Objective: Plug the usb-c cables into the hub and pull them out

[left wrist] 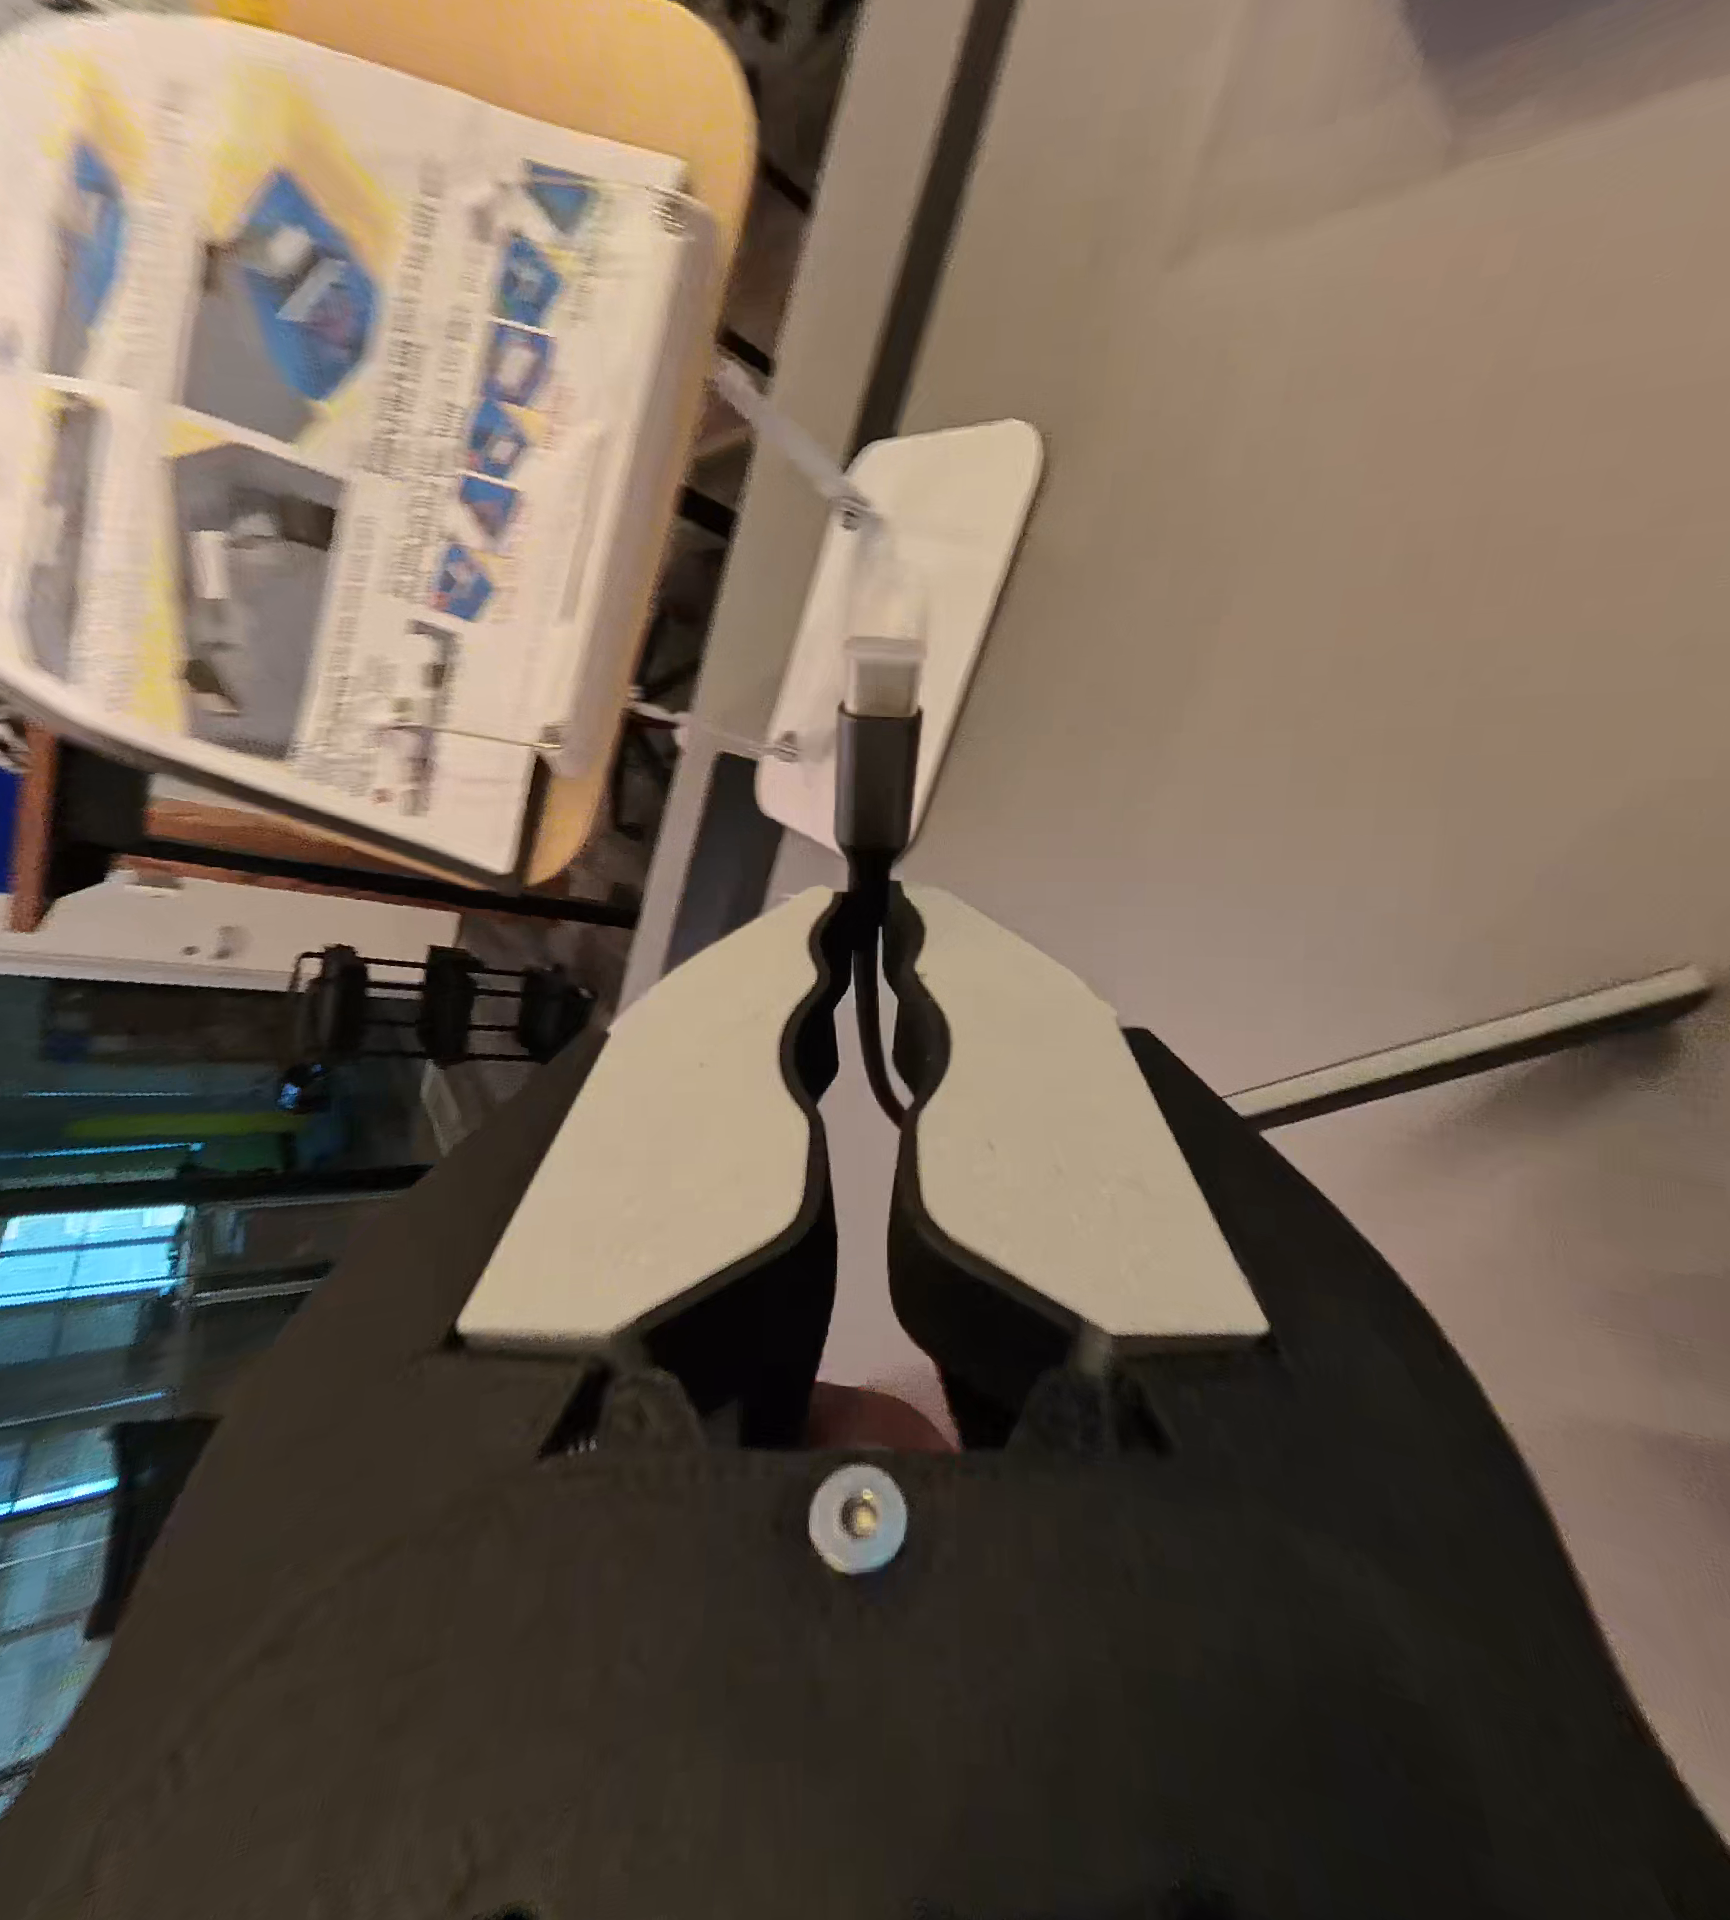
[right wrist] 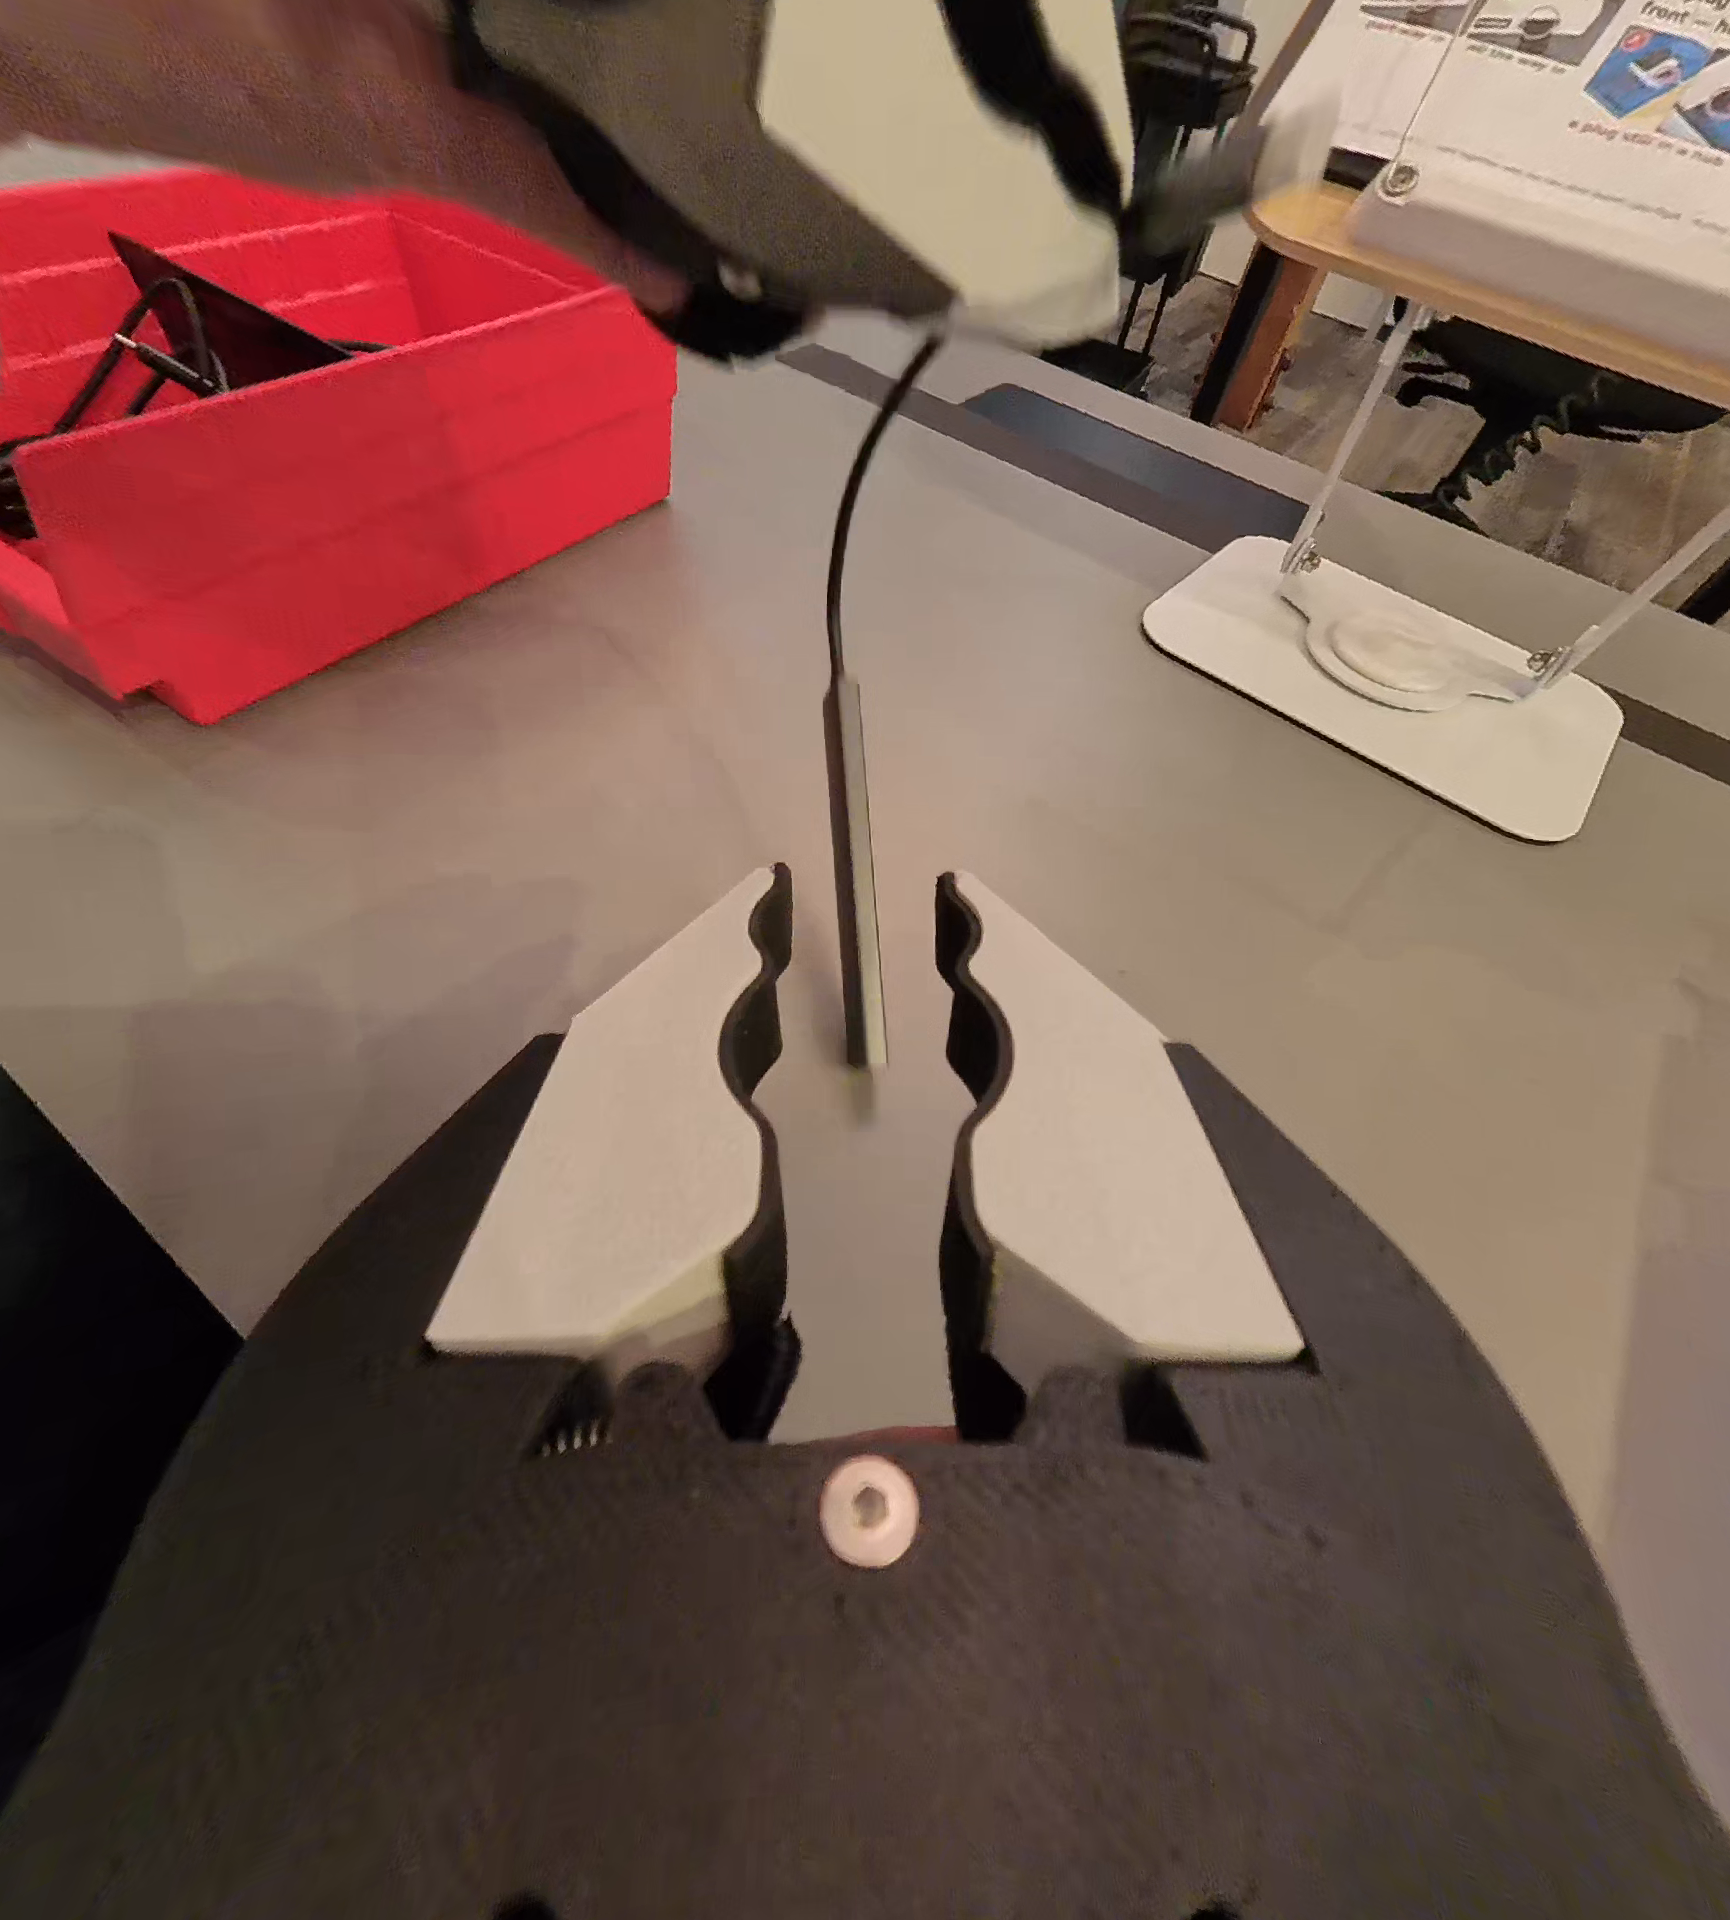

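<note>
Left gripper (left wrist: 866, 914) is clamped on a thin black cable (left wrist: 866, 997) just behind its dark USB-C plug (left wrist: 876, 764), whose metal tip, under a translucent cap, points away from the camera. In the right wrist view this gripper (right wrist: 928, 322) is raised above the grey bench (right wrist: 1048, 644), and the cable (right wrist: 856, 499) runs down from it to a slim dark hub (right wrist: 859, 883). The hub extends along the bench toward the right gripper; whether it rests fully on the surface cannot be told.

Right gripper (right wrist: 863, 883) is released, its jaws spread on either side of the near part of the hub without touching it.

Toward the far left edge of the bench sits a red bin (right wrist: 341, 509). It contains a black upright divider panel (right wrist: 206, 322) and a tangle of black cables (right wrist: 92, 416), one ending in a small metal plug.

Near the far right edge stands a white flat base plate (right wrist: 1412, 748) with clear struts, carrying a printed instruction sheet (right wrist: 1619, 94). The left wrist view shows the same base plate (left wrist: 954, 520) and sheet (left wrist: 321, 436), both blurred.
</note>
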Action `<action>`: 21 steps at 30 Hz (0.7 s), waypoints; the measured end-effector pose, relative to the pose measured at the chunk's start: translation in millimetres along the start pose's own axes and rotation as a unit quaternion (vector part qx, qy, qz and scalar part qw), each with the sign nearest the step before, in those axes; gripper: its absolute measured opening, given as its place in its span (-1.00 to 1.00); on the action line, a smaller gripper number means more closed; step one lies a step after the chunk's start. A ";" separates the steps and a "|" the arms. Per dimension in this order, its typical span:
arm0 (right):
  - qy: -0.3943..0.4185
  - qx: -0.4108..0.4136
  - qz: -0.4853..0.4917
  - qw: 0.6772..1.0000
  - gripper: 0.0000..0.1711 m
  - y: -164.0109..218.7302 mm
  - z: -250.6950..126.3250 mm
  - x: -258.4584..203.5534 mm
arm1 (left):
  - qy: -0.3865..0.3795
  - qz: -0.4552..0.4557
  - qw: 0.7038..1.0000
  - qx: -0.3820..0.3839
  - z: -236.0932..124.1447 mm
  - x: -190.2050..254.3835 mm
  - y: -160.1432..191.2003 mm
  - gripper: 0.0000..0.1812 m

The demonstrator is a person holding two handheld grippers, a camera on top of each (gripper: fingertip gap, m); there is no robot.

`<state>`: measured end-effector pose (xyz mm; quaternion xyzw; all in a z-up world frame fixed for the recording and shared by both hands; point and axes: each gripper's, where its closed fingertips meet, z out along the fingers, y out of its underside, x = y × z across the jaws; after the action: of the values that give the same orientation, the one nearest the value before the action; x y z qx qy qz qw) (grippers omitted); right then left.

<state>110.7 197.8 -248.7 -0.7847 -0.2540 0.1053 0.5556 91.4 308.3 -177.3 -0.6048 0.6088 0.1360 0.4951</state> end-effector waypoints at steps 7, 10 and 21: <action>-0.006 -0.014 0.012 1.000 -0.70 7.7 0.7 5.8 | 0.100 -0.060 0.992 -0.037 47.1 44.1 7.4 -0.94; -0.011 -0.028 0.014 0.999 -0.70 14.4 3.1 5.8 | 0.118 -0.061 0.989 -0.067 69.3 58.8 21.7 -0.94; -0.029 -0.051 0.009 0.998 -0.69 25.9 8.4 -0.8 | 0.150 -0.024 0.977 -0.151 129.4 101.8 54.3 -0.94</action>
<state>113.5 197.8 -275.8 -0.8108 -0.2683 0.1200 0.5062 123.4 358.5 -340.2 -0.7006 0.6340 0.1214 0.3042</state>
